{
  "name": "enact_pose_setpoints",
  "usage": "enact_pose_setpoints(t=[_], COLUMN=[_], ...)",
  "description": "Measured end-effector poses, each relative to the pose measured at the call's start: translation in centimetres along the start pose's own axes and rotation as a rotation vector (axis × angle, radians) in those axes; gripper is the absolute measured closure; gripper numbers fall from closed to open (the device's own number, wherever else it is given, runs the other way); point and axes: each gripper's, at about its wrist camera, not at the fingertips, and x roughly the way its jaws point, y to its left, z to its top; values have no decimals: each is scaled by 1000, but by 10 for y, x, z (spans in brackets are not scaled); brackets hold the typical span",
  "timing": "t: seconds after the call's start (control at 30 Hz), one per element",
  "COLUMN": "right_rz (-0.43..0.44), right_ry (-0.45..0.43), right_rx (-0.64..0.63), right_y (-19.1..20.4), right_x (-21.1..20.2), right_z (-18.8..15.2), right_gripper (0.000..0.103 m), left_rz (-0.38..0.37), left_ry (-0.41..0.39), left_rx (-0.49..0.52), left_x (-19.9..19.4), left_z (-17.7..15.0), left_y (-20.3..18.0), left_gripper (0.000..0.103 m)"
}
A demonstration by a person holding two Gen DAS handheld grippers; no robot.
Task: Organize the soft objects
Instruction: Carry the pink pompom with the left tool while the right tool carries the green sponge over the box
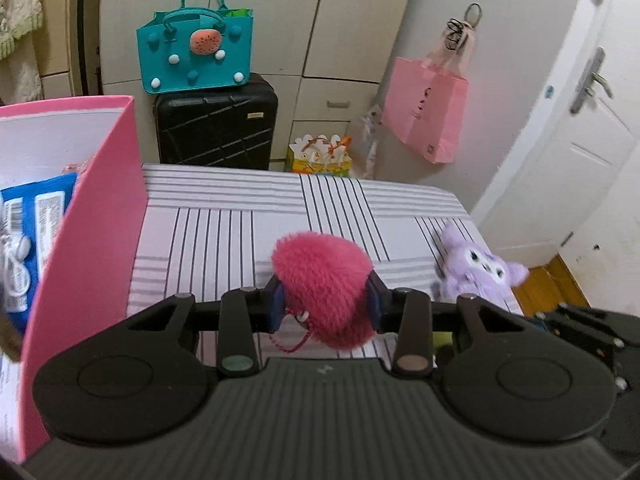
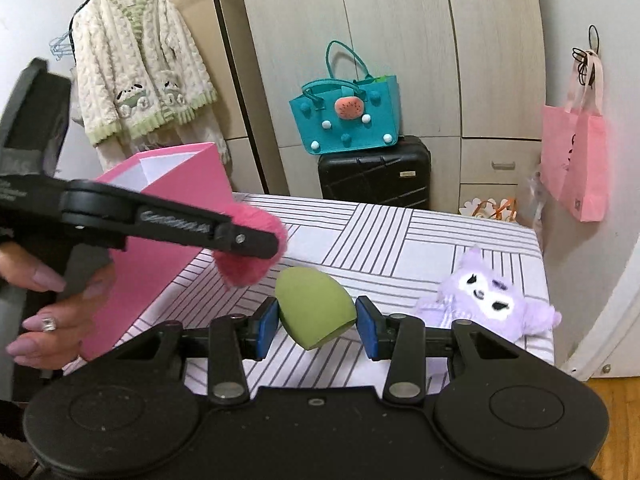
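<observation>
Your left claw [image 1: 325, 303] is clamped on the pink fluffy ball [image 1: 322, 286], held off the striped bed [image 1: 224, 224], just right of the pink box [image 1: 92, 216]. Right claw [image 2: 317, 327] pinches the green sponge egg [image 2: 316, 312], also lifted, further right of box. Purple plush [image 2: 490, 300] lies on bed, far side from box.

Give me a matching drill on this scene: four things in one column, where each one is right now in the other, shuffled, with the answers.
1. pink fluffy pompom
2. green sponge
3. purple plush toy
4. teal felt bag

A. on the black suitcase
B. lying on the striped cloth
C. in the left gripper
D. in the right gripper

Pairs: 1-C, 2-D, 3-B, 4-A
</observation>
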Motion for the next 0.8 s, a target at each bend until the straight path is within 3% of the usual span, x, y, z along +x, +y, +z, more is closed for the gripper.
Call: enact_pose_setpoints(t=[0.27, 0.37, 0.8], right_rz=[7, 54, 162], right_ry=[7, 22, 136], right_rx=[-14, -9, -44], right_y=[15, 20, 52], right_x=[-13, -23, -54], right_z=[-8, -12, -8], right_gripper=[56, 56, 56], left_rz=[-96, -130, -233], left_ry=[19, 37, 185], left_rx=[46, 78, 211], left_x=[-44, -59, -121], left_z=[-19, -26, -40], left_y=[-1, -3, 9], left_gripper=[65, 65, 65])
